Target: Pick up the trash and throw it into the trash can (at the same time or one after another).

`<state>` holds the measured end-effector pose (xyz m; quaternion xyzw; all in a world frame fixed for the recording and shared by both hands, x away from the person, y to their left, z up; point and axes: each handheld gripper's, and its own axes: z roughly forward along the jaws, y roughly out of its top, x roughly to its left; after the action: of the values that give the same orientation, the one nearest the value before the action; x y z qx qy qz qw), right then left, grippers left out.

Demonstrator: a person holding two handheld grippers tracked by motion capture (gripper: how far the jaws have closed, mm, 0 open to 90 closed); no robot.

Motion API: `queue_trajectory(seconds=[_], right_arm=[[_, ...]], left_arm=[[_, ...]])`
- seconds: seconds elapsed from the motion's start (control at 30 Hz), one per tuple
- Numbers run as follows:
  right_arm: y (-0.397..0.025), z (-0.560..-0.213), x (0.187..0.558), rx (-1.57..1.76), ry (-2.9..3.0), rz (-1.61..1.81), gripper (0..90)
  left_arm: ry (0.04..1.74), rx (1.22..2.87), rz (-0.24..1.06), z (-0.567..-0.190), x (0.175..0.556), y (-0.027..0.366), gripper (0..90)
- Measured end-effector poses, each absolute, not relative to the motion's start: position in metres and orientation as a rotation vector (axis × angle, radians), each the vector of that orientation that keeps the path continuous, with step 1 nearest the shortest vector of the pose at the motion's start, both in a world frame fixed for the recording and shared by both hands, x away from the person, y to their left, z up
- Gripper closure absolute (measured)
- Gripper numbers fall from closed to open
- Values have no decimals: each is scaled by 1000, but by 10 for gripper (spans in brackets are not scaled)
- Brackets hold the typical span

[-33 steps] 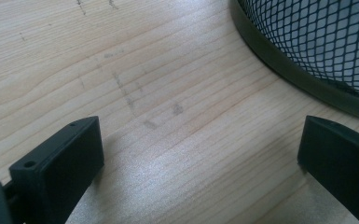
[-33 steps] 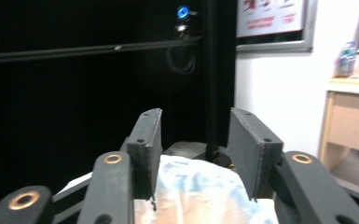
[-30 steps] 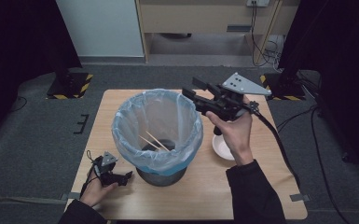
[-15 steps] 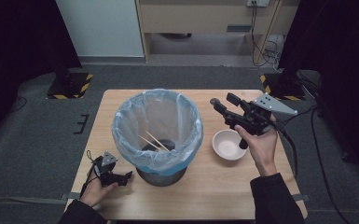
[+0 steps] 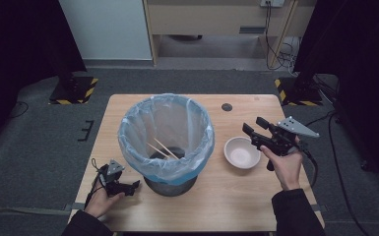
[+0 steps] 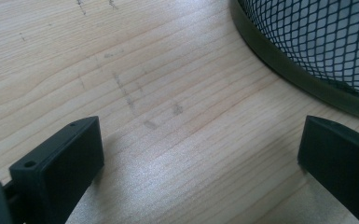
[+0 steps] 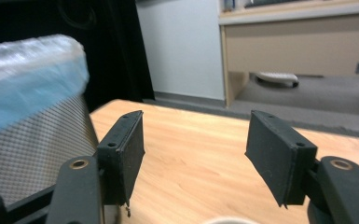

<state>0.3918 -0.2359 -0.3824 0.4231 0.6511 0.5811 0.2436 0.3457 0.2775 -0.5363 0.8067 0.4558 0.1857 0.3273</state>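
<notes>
The worktop (image 5: 236,206) carries a tall mesh bin (image 5: 166,140) with a pale blue liner, standing near its middle. It looks light for its size and would tip if pushed high up, so we would steady it low at its base ring rather than by the soft liner. Two thin sticks (image 5: 160,148) lie inside, leaning against the liner.

Just to the right of the bin sits the bowl (image 5: 242,152), small, white and empty, upright on the wood. We judge it to be hard, smooth and breakable, probably glazed and a bit slippery. The best hold is across the rim, one jaw inside and one outside the wall, squeezed gently and lifted level.

Our right hand-held gripper (image 5: 257,132) hovers just beyond the bowl's right edge, palm under it, forearm coming in from the lower right, jaws spread wide and empty, pointing left toward the bin. In the right gripper view the bowl's rim peeks in below the jaws.

Our left hand-held gripper (image 5: 132,187) rests low on the worktop by the bin's base, jaws apart, holding nothing.
</notes>
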Motion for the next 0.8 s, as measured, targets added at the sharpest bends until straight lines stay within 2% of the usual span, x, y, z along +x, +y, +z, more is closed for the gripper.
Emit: queue_trajectory(seconds=[0.43,0.8], right_arm=[[-271,-432,406,1332,1774,1406,362],[-284,-472,413,1444,1858,1261,415]], left_arm=[[1193,2113,486,-536,346,278,0],[1194,2113,486,-536,346,278,0]])
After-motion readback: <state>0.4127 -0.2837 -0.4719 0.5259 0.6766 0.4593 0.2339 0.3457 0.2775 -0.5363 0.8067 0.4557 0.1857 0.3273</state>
